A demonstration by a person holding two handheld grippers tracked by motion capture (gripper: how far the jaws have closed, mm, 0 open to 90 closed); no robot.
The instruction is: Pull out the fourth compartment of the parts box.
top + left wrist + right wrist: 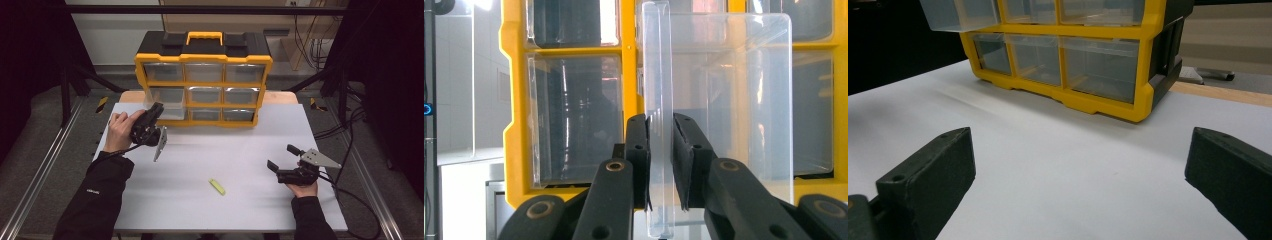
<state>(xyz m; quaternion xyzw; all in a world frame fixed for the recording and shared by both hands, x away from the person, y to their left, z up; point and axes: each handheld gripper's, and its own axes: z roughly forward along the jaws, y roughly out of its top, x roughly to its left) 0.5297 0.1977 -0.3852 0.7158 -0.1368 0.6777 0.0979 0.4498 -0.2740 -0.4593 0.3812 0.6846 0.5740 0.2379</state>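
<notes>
The left gripper [660, 165] was closed on the front wall of a clear drawer [724, 100]; its two black jaws pressed this thin wall from both sides, one on the inner face and one on the outer face. The drawer stood pulled out from the yellow organizer [203, 80], in the middle row at the left end in the high view, and it extended beyond the jaw tips toward the cabinet. The right gripper [283, 161] rested on the white table [1058, 165] with its jaws wide apart and nothing between them. The organizer was well ahead of those jaws. A small yellow piece [217, 186] lay on the table, near the right gripper.
</notes>
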